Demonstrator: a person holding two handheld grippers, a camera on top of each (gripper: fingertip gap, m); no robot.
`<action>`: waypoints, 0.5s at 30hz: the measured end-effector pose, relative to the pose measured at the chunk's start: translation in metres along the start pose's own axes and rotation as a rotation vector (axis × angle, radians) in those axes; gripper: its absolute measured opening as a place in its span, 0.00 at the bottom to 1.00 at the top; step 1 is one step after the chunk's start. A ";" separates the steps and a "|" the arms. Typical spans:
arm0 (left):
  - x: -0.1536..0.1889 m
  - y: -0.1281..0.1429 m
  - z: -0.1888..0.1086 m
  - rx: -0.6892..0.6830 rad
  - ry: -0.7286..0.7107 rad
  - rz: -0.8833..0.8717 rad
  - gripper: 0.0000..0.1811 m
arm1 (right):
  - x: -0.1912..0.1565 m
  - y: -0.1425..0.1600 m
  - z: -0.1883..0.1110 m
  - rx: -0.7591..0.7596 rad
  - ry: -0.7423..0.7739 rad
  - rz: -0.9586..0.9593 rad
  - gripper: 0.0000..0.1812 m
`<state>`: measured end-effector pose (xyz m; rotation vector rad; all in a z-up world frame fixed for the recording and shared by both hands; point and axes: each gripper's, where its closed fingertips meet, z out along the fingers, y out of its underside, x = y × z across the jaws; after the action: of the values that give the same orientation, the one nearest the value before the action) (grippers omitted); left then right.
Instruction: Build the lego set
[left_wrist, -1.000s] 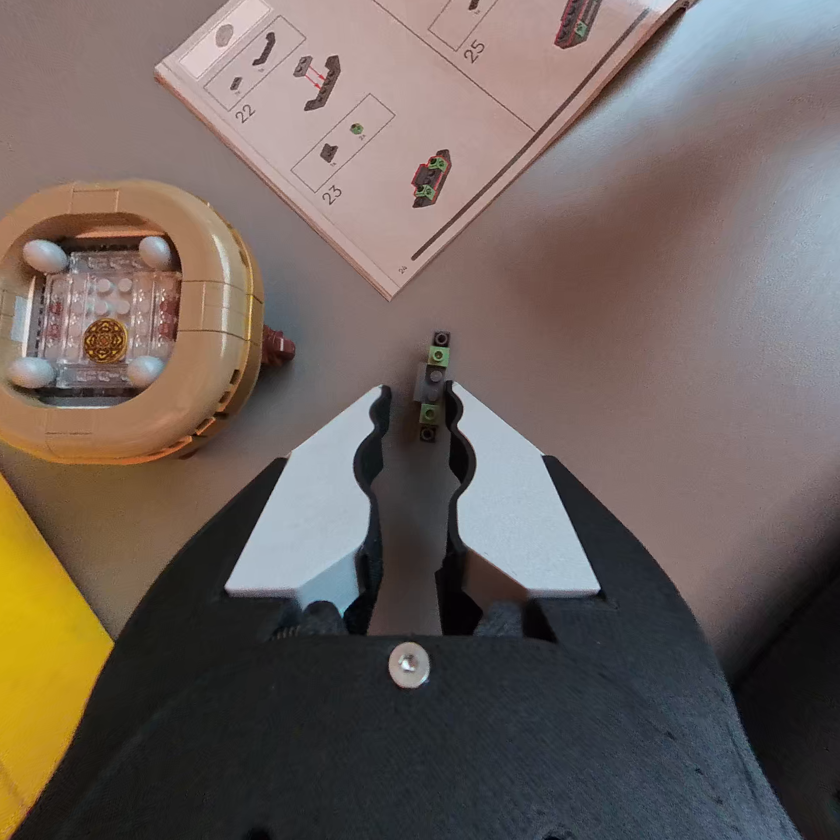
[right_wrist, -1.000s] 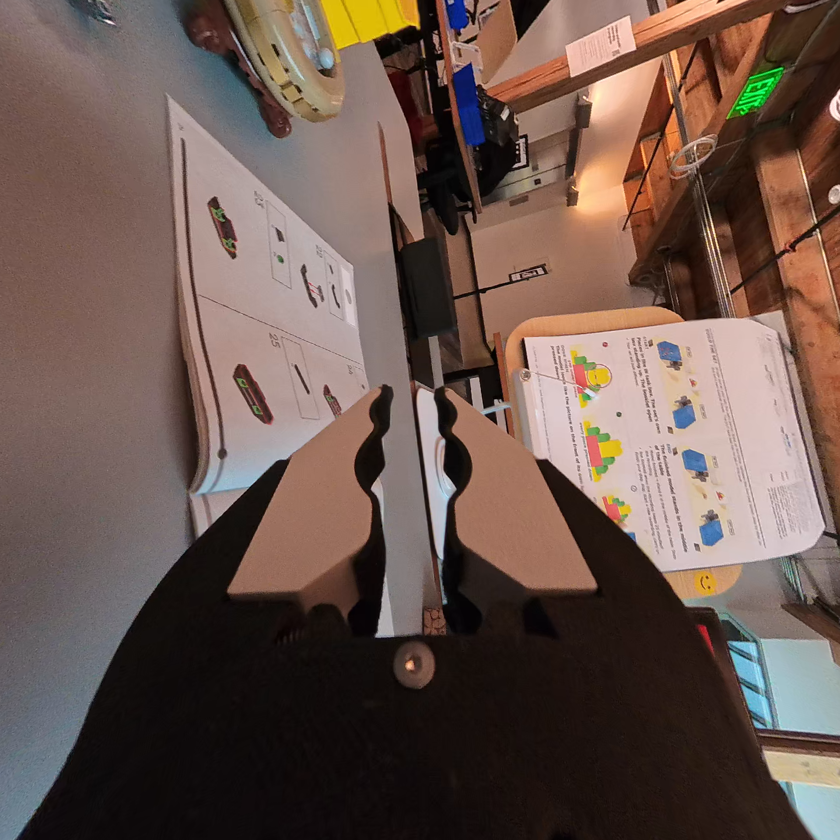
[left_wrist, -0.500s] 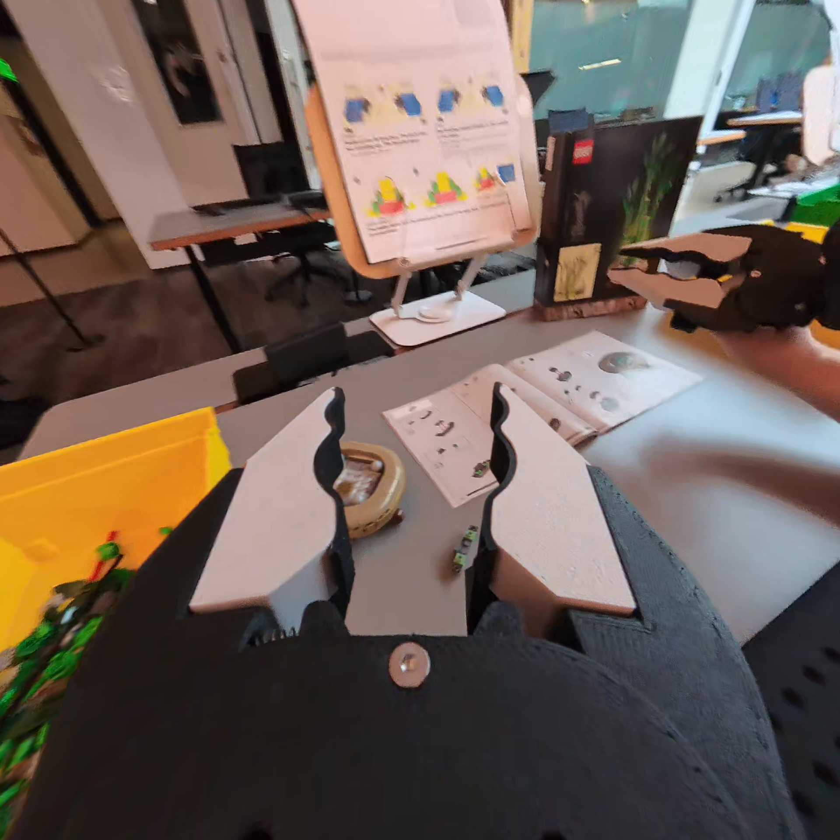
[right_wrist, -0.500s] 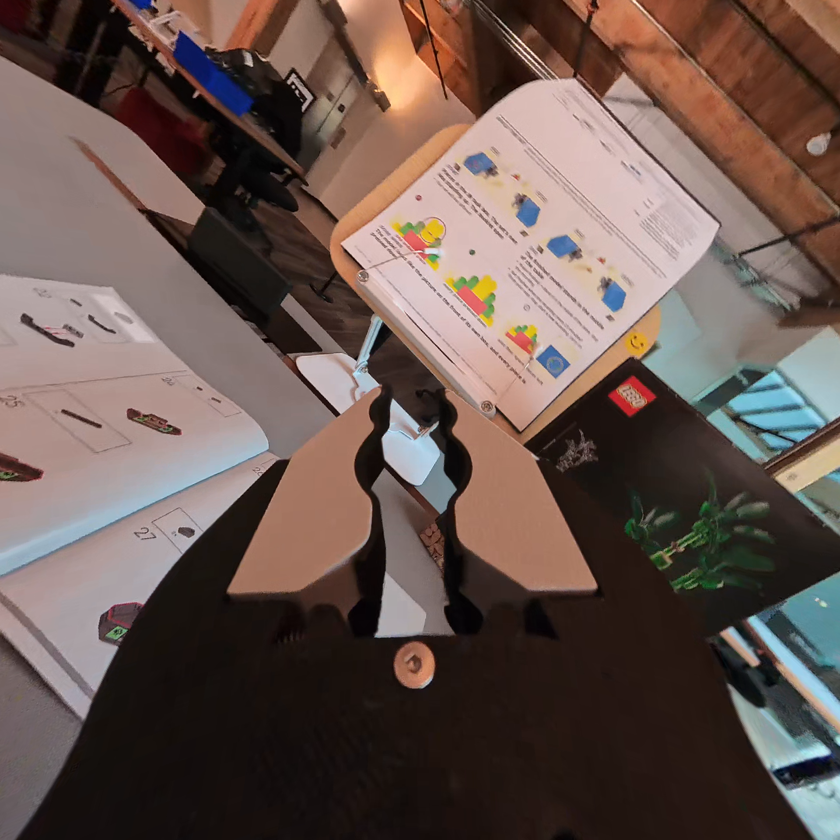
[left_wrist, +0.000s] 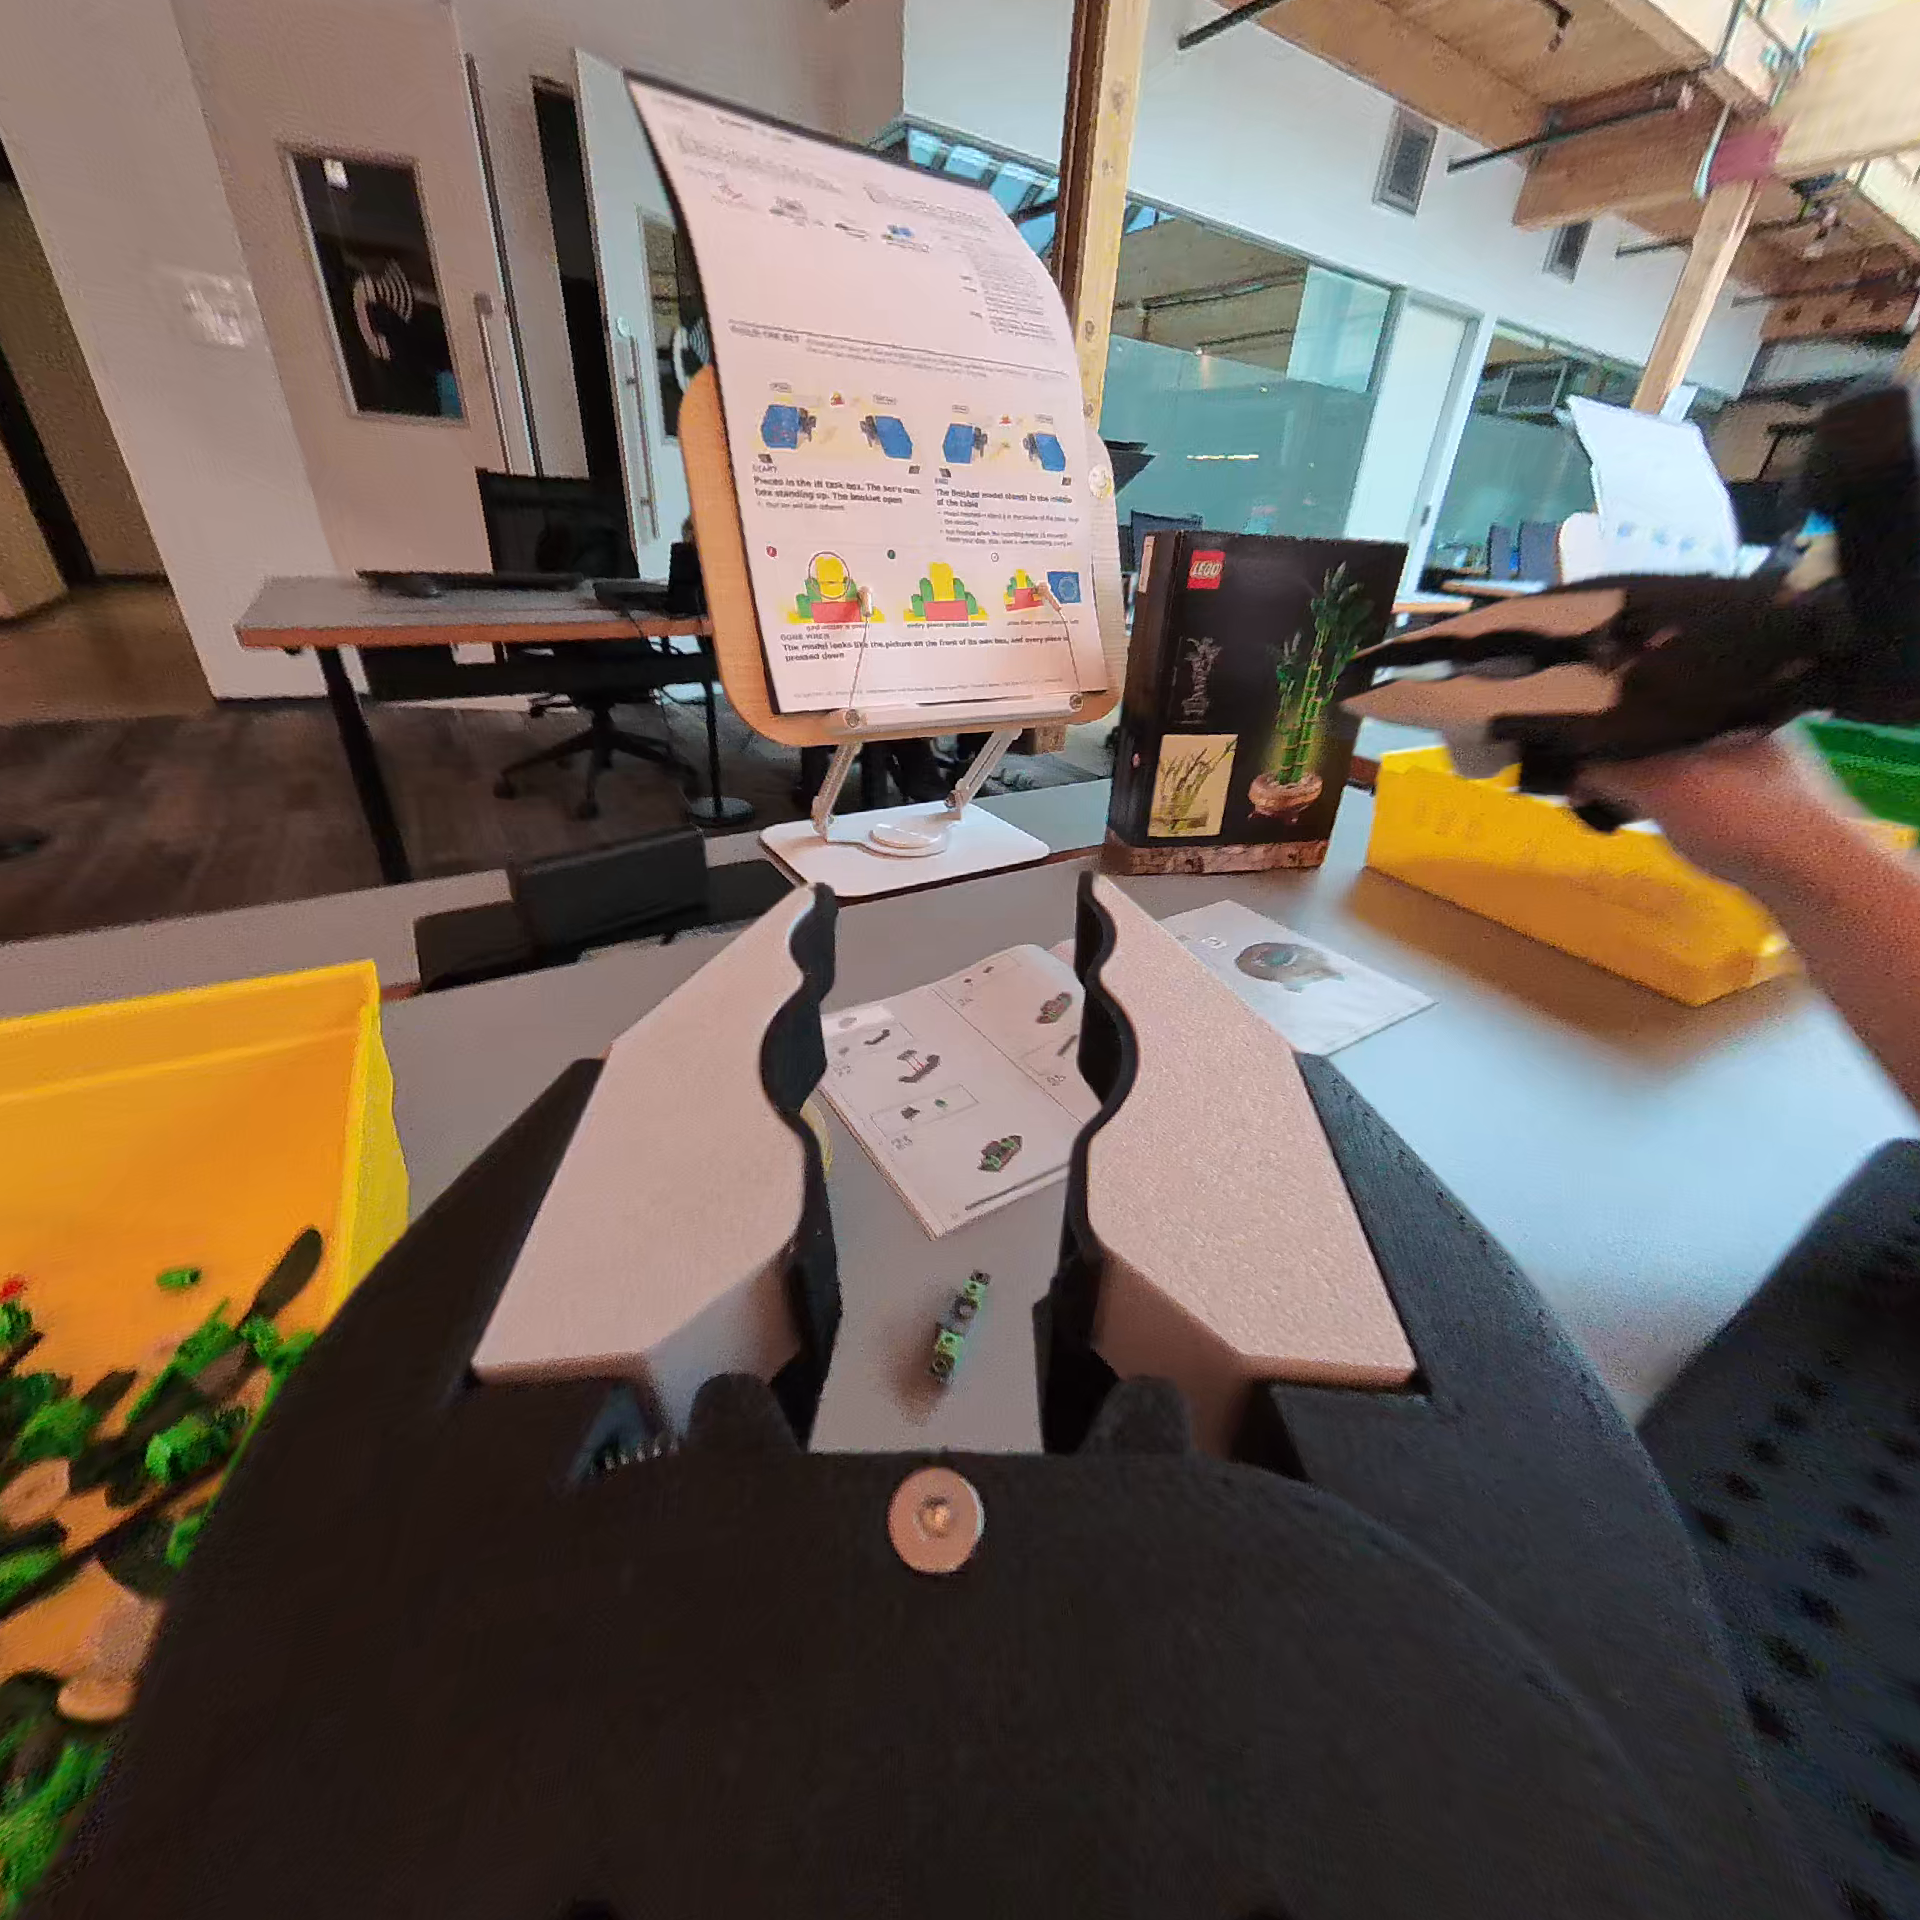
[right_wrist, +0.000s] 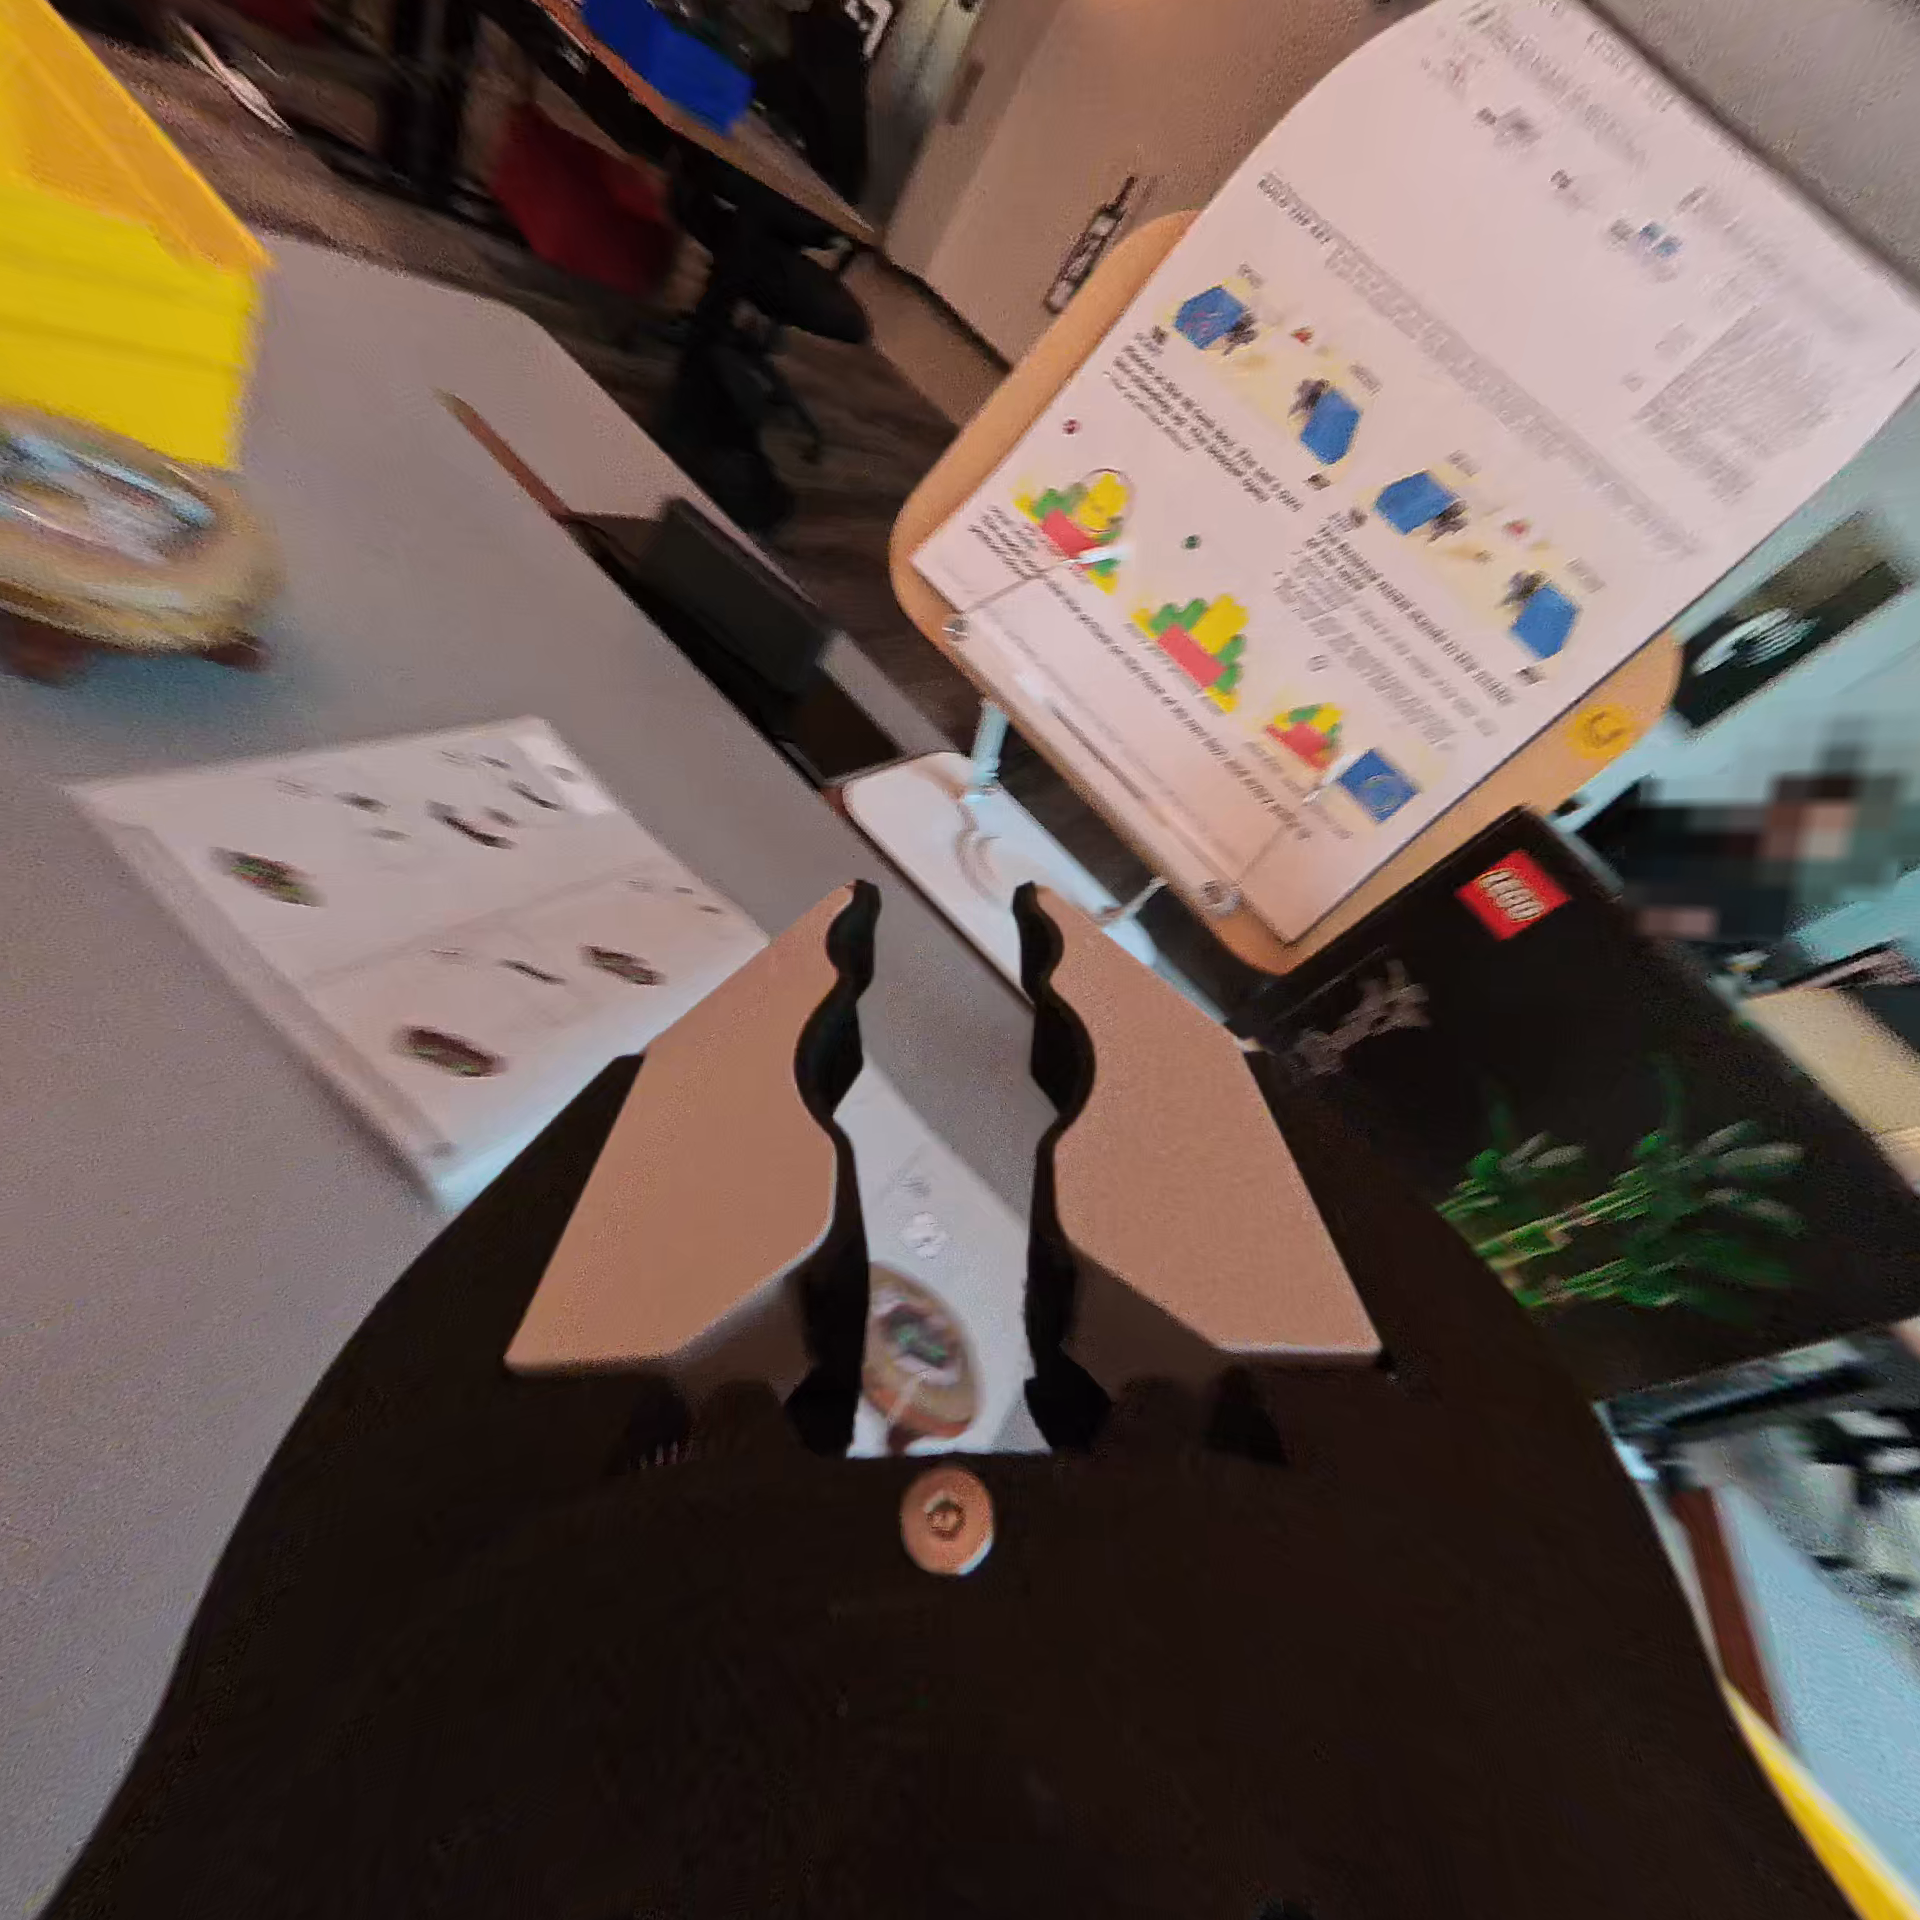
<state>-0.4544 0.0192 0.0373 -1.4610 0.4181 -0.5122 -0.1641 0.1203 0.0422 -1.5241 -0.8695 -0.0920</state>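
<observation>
While raised above table (left_wrist: 1558, 1143), left claw (left_wrist: 951, 914) agape, empty.

— How many bins? 
— Two yellow bins: one (left_wrist: 187, 1122) left of the left tongs, one (left_wrist: 1558, 883) far right, under the right tongs.
— Booklets?
— One open instruction booklet (left_wrist: 956, 1081) just ahead of the left tongs.
— Anything built?
— One small green-and-dark brick assembly (left_wrist: 958, 1325) between the left fingers, plus one tan pot (right_wrist: 114, 561). One set box (left_wrist: 1247, 696), one stand (left_wrist: 894, 644).
</observation>
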 end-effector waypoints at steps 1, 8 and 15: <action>0.004 0.004 0.007 -0.009 0.006 0.019 0.23 | -0.006 -0.006 -0.013 0.009 -0.022 0.052 0.16; 0.016 0.023 0.031 -0.075 0.065 0.004 0.23 | -0.019 -0.009 -0.038 0.155 -0.061 0.170 0.08; 0.009 0.038 0.035 -0.114 0.049 -0.004 0.23 | -0.041 -0.022 -0.019 0.135 -0.195 0.134 0.12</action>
<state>-0.4244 0.0445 0.0023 -1.5614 0.4904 -0.5354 -0.1969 0.0824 0.0412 -1.4764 -0.9053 0.2126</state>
